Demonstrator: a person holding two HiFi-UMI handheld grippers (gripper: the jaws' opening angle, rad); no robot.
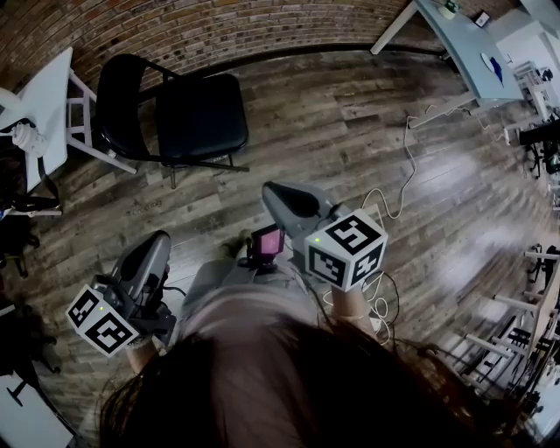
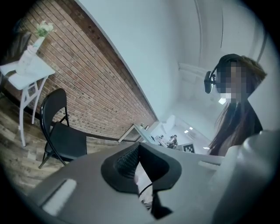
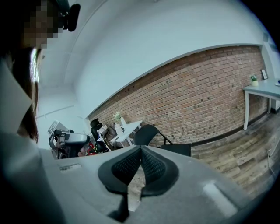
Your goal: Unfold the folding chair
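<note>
L gripper (image 1: 159, 239) sits low at the person's left side, jaws together w/ nothing betw. them. It points up-frame toward the chair (image 1: 197, 118), marker cube nearest the body, hand (image 1: 138, 354) under the cube. Chair stands unfolded on the wood floor (image 1: 350, 131), seat flat, back next to a white table (image 1: 48, 105), near the brick wall (image 1: 192, 26), well apart from both grippers. R gripper (image 1: 276, 191) is held in front of the torso, angled up-left at the chair, jaws also closed & empty, R hand (image 1: 350, 302) below its cube.
</note>
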